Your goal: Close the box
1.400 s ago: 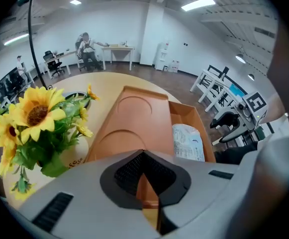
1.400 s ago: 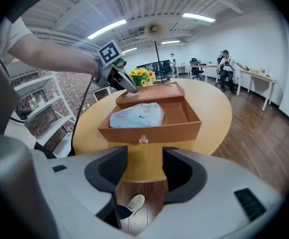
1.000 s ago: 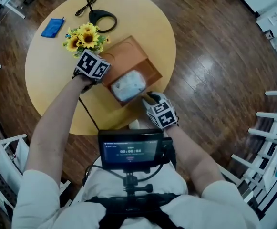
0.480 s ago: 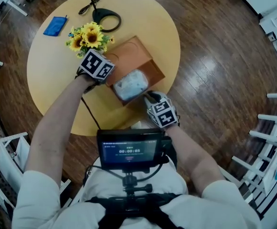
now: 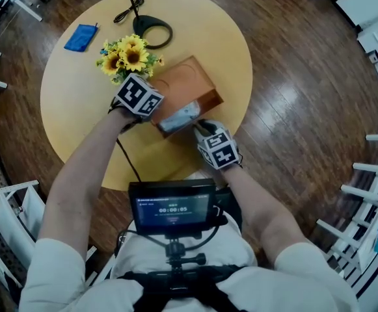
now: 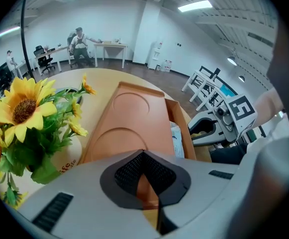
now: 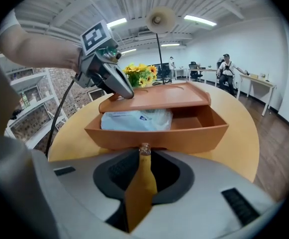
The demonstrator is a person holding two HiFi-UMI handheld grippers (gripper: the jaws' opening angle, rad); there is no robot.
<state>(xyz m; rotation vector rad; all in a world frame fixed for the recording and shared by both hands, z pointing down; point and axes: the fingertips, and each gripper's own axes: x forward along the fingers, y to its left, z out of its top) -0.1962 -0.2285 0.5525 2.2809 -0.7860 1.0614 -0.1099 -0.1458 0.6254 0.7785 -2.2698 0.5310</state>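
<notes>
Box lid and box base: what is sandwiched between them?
A white plastic packet lies in the box, under the partly open lid, clearest in the right gripper view.

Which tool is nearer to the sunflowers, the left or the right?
Left. The left tool holds the lid close beside the sunflowers. The right tool is at the box's near side, with the box between it and the flowers.

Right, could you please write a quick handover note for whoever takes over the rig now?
Left gripper: shut on a corner of the lid.
Right gripper: shut, empty, tip by the front wall of the box.
The box sits on the table, white bag inside; the lid hangs partway down over it, gap showing.
Done: lid half closed. Left: lower it fully, probably pressing it flat.
</notes>
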